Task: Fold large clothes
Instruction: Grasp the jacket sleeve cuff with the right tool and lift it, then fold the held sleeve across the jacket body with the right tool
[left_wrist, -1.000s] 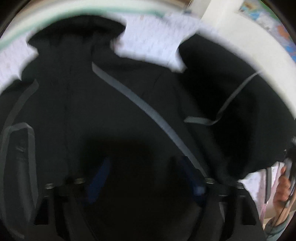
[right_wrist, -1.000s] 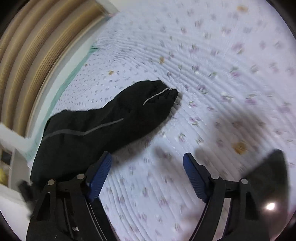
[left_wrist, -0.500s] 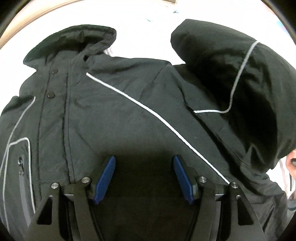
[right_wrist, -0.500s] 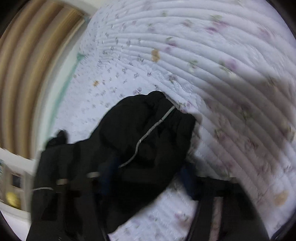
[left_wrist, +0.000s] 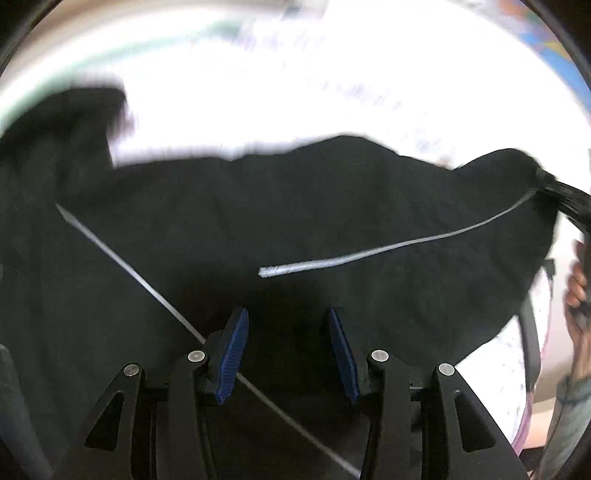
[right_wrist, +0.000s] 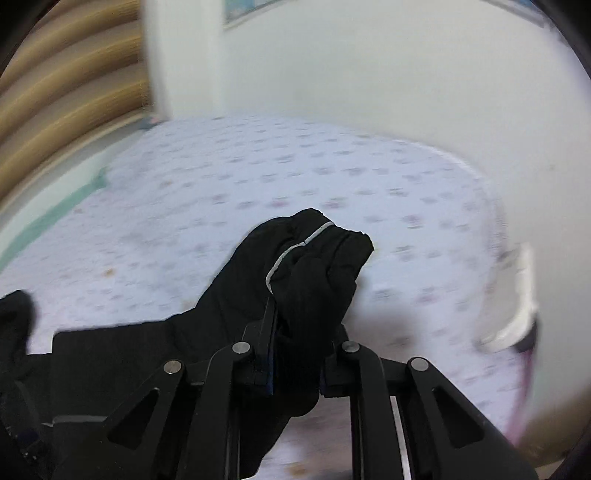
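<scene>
On the bed (right_wrist: 332, 177) with its flowered quilt lies the black jacket (left_wrist: 295, 221), body spread near the left gripper (left_wrist: 288, 354). That gripper's blue fingers (left_wrist: 232, 354) stand apart above the dark cloth, having just been closing, pressing on nothing. The right gripper (right_wrist: 295, 354) has its fingers clamped together on the sleeve cuff (right_wrist: 317, 266), held up off the quilt at the right.

Floral quilt (right_wrist: 332, 173), perhaps wooden slats (right_wrist: 66, 92).
</scene>
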